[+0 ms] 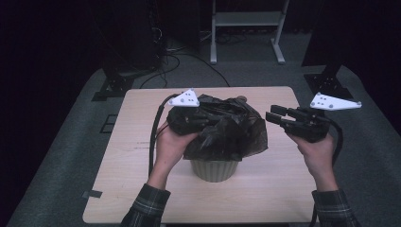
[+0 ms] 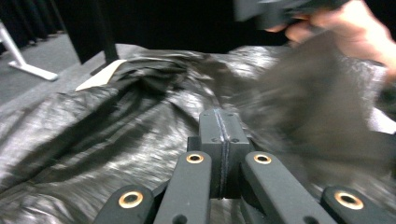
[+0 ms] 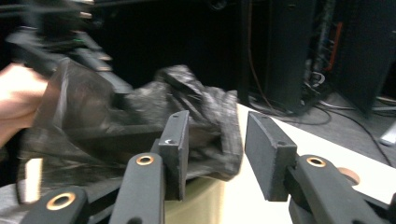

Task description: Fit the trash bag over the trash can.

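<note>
Lining step: the left hand-held gripper (image 1: pixel 201 118), pressed together, pinches the crinkled black plastic bag (image 1: pixel 229 127) over the ribbed beige bin (image 1: pixel 215 170) mid-surface; the right hand-held gripper (image 1: pixel 274 116) – spread, empty – should next re-pinch the right rim.

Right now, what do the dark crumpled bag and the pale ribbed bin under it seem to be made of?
Dark crumpled bag: thin plastic film, probably; it creases, shines grey in the left gripper view and is half see-through at its edges.
Pale ribbed bin: likely moulded plastic, matte cream, with vertical ribs; this is less certain.
</note>
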### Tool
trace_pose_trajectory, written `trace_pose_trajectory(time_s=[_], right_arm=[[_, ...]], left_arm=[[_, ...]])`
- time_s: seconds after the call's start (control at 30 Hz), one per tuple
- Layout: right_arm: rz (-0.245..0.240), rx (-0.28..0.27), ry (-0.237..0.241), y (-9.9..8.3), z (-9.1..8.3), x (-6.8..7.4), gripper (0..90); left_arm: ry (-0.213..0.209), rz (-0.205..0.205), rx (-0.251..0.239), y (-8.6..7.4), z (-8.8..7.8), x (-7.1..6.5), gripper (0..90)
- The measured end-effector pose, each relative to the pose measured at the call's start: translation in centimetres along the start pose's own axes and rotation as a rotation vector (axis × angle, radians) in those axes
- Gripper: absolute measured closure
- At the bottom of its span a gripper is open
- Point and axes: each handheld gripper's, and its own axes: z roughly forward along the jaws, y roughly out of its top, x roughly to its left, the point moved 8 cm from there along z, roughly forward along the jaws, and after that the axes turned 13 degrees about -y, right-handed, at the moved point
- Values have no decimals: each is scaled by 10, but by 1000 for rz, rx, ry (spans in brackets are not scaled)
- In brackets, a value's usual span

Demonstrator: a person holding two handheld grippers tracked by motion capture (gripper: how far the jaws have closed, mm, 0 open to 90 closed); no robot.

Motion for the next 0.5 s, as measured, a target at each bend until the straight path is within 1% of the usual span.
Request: trace_pose_trajectory(time_s=[0.03, 0.13, 0.2, 0.23, 0.27, 0.3, 0.33, 0.37, 0.4, 0.43, 0.47, 0.5], right_arm=[[-4, -5, 8, 0, -2, 5, 587], [-13, -19, 36, -1, -3, 20, 584], [-25, -15, 45, -3, -2, 27, 584], [-25, -15, 45, -3, -2, 27, 584], [-36, -11, 44, -5, -2, 30, 583], [-34, -10, 46, -5, -2, 31, 584], [-34, -9, 48, -6, -2, 31, 584], [-34, -8, 46, -7, -3, 30, 583], [-33, -7, 47, -8, -3, 30, 578], [-33, -7, 47, -8, -3, 30, 578], [-25, -5, 47, -10, -5, 29, 578], [-23, -5, 47, -11, -5, 28, 577]], left_arm=[[7, -4, -8, 2, 1, 3, 898], [5, -16, -30, 7, 6, 8, 899], [2, -15, -31, 8, 7, 8, 898], [1, -12, -37, 8, 6, 6, 898], [-25, 6, -50, 8, 2, -4, 897], [-35, 22, -43, 6, -1, -10, 897], [-52, 34, -46, 5, -4, -17, 896], [-73, 40, -46, 3, -7, -24, 847], [-85, 50, -46, 1, -10, -31, 821], [-85, 50, -46, 1, -10, -31, 796], [-102, 74, -40, -3, -18, -45, 766], [-117, 84, -35, -5, -21, -52, 733]])
